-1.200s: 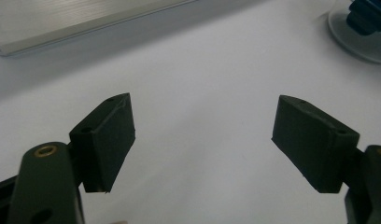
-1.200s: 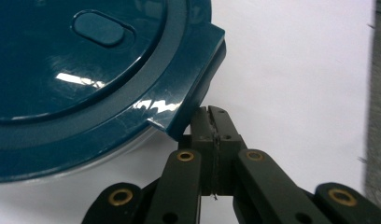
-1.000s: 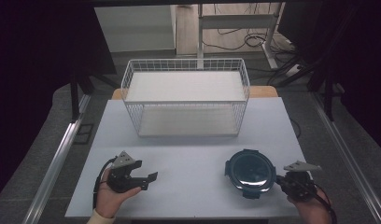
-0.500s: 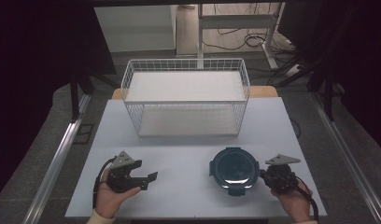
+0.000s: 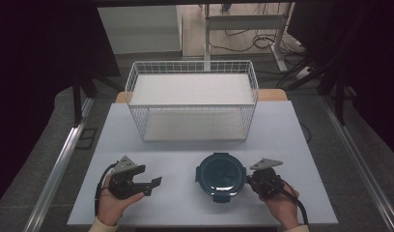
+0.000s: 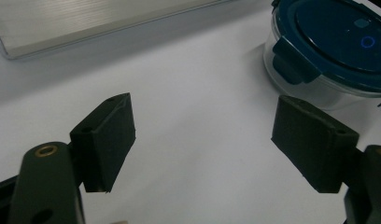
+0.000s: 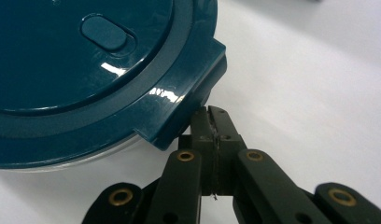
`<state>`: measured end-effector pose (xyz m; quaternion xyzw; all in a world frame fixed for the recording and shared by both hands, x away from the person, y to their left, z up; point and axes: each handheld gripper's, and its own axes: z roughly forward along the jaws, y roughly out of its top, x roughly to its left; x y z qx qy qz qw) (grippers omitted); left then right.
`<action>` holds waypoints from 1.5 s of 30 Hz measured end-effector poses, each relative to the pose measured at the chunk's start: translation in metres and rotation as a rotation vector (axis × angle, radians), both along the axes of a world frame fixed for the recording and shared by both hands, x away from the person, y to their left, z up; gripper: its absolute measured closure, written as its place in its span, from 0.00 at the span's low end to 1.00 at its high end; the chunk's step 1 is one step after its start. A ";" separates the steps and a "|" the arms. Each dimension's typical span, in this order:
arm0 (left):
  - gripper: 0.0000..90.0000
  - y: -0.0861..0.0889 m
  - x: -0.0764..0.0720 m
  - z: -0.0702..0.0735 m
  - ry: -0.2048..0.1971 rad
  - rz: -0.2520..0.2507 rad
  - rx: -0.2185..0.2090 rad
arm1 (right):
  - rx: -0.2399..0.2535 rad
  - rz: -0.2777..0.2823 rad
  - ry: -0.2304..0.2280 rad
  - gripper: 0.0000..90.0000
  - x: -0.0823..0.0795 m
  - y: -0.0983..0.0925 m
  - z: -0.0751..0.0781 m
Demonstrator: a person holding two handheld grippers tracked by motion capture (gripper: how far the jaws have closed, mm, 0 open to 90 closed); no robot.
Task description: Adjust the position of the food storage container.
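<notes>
Tabletop [image 5: 291, 145], white. Wire basket [image 5: 192, 105] at far edge. Round container [image 5: 220, 176] with dark blue lid, near front, right of centre. Left tongs [image 5: 154, 183]: jaws apart, holding nothing. Right tongs [image 5: 249, 180]: jaws pressed together, tips against container's lid clasp.

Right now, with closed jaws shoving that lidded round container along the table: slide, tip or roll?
The container sits low and wide on a flat base, so it probably slides rather than tips. The right gripper pushes under one clip, so it may rotate. Clear walls look like glass: likely heavy, breakable.
</notes>
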<state>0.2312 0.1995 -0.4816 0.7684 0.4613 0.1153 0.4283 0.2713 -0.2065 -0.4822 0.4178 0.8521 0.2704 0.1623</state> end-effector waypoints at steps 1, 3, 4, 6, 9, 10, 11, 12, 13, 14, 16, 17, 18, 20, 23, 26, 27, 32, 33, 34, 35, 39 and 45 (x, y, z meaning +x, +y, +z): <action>0.23 0.000 0.000 0.000 -0.001 0.000 0.001 | 0.000 0.000 0.000 1.00 0.000 0.000 0.000; 0.23 0.000 -0.001 0.001 -0.003 0.001 -0.001 | 0.001 0.009 0.003 1.00 0.002 0.008 0.000; 0.23 0.000 -0.001 0.001 -0.004 0.001 -0.002 | -0.001 0.018 0.002 1.00 0.003 0.012 -0.001; 0.23 0.000 -0.001 0.001 -0.004 0.002 -0.004 | -0.003 0.032 -0.003 1.00 0.007 0.024 0.000; 0.23 0.001 -0.001 0.001 -0.001 0.004 -0.005 | 0.010 0.035 -0.017 1.00 0.013 0.036 0.003; 0.23 0.001 -0.001 0.001 -0.001 0.004 -0.005 | 0.013 0.038 -0.019 1.00 0.015 0.040 0.004; 0.23 0.001 -0.001 0.001 -0.001 0.004 -0.005 | 0.016 0.044 -0.020 1.00 0.017 0.044 0.004; 0.23 0.001 -0.001 0.000 -0.001 0.006 -0.006 | 0.016 0.044 -0.020 1.00 0.017 0.044 0.004; 0.23 0.001 0.000 0.000 0.000 0.007 -0.005 | 0.015 0.057 -0.010 1.00 0.019 0.051 0.002; 0.23 0.001 0.000 0.000 0.001 0.008 -0.004 | 0.008 0.067 -0.005 1.00 0.019 0.054 0.000; 0.23 0.001 0.000 -0.001 0.002 0.008 -0.002 | 0.004 0.077 0.004 1.00 0.019 0.057 -0.003; 0.23 0.001 0.000 -0.002 0.005 0.009 0.000 | 0.006 0.104 0.020 1.00 0.017 0.061 -0.008; 0.23 0.001 0.001 -0.002 0.006 0.011 0.000 | 0.009 0.112 0.011 1.00 0.016 0.063 -0.008; 0.23 0.001 0.001 -0.002 0.006 0.010 0.001 | 0.008 0.117 0.014 1.00 0.015 0.064 -0.007; 0.23 -0.001 0.001 -0.003 0.007 0.009 0.005 | 0.015 0.127 0.010 1.00 0.016 0.065 -0.008; 0.23 -0.002 0.000 -0.003 0.008 0.006 0.007 | 0.026 0.123 0.005 1.00 0.017 0.064 -0.009; 0.23 -0.002 0.000 -0.003 0.008 0.005 0.007 | 0.022 0.122 -0.002 1.00 0.017 0.064 -0.009; 0.23 -0.002 0.000 -0.002 0.005 0.006 0.009 | 0.023 0.124 -0.015 1.00 0.017 0.065 -0.010; 0.23 -0.001 0.000 -0.002 0.002 0.005 0.011 | 0.028 0.125 -0.012 1.00 0.017 0.064 -0.010; 0.23 -0.001 0.000 -0.002 0.000 0.006 0.009 | 0.035 0.123 -0.011 1.00 0.016 0.063 -0.009; 0.23 0.000 0.000 -0.001 0.000 0.009 0.005 | 0.070 0.117 -0.011 1.00 0.015 0.057 -0.005; 0.23 0.001 -0.001 0.000 -0.004 0.010 0.001 | 0.124 0.100 -0.053 1.00 0.005 0.041 0.011; 0.23 0.003 -0.003 0.004 -0.013 0.013 -0.016 | 0.215 0.055 -0.104 0.98 -0.009 0.010 0.021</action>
